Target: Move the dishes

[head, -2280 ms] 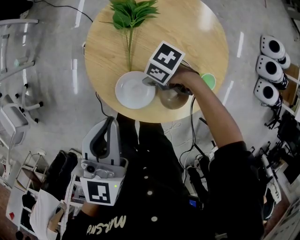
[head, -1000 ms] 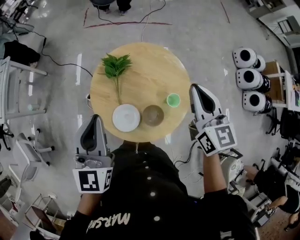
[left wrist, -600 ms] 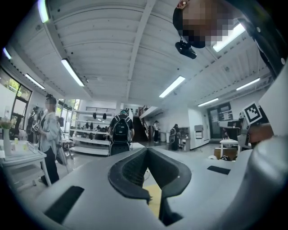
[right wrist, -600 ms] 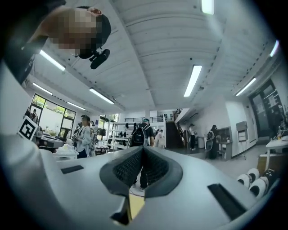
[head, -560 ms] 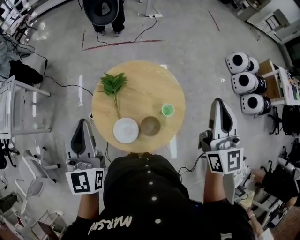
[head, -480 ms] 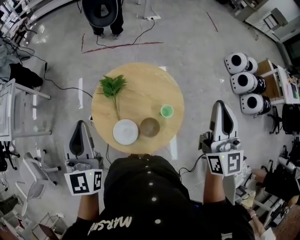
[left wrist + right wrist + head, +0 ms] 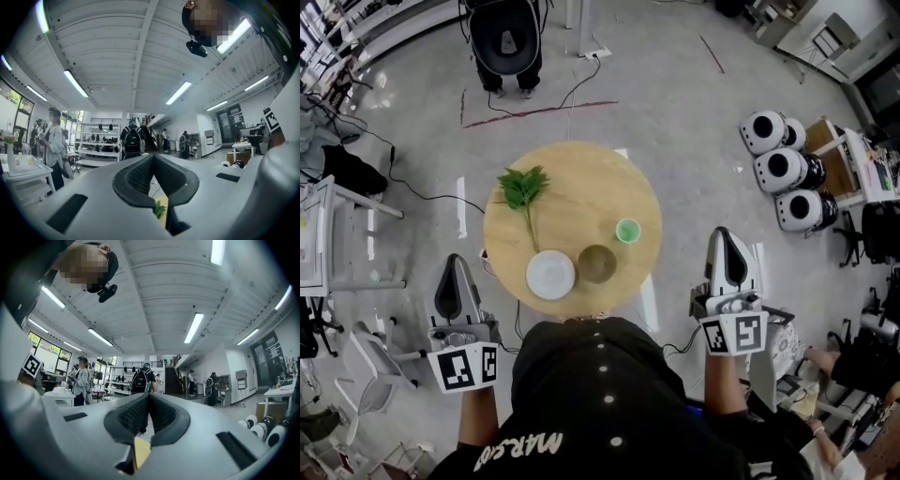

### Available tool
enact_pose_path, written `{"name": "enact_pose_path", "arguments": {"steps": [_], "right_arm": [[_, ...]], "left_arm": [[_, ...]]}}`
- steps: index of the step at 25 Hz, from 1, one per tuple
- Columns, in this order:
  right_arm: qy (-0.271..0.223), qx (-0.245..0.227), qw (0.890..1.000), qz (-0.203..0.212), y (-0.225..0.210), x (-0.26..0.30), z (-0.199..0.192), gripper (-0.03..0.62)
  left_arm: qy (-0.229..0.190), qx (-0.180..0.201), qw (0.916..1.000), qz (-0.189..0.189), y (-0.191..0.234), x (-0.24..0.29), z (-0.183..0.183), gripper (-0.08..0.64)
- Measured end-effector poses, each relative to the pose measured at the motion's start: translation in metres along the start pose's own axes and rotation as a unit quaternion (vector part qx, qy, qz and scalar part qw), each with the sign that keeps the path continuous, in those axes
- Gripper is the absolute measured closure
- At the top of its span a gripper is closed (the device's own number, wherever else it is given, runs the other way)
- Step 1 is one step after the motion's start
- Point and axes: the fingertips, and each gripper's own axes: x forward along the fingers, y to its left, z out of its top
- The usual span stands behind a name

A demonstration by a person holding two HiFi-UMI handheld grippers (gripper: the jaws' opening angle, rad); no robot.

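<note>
On the round wooden table a white plate lies at the near edge, with a brown bowl right beside it and a small green cup farther right. My left gripper hangs off the table's left side, jaws shut and empty. My right gripper hangs off the table's right side, also shut and empty. In both gripper views the jaw tips meet and point out into the room above the table.
A green leafy sprig lies on the table's far left. Three white round devices stand on the floor at right. A black chair stands beyond the table, a white rack at left. Cables cross the floor. People walk in the background.
The right gripper left the brown bowl on the table beside the plate and drew back to my right side. The head view rose, so the table looks smaller.
</note>
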Motion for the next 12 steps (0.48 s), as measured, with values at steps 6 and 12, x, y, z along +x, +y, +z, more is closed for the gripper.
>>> {"name": "enact_pose_path", "arguments": {"steps": [6, 12], "right_arm": [[0.005, 0.010, 1.000, -0.006, -0.001, -0.008, -0.010, 0.592], [-0.003, 0.005, 1.000, -0.013, -0.004, 0.001, -0.003, 0.592]], "left_arm": [[-0.003, 0.007, 1.0000, -0.006, -0.006, -0.001, 0.002, 0.551], [-0.008, 0.012, 0.9996, -0.022, -0.016, 0.000, 0.002, 0.551]]}}
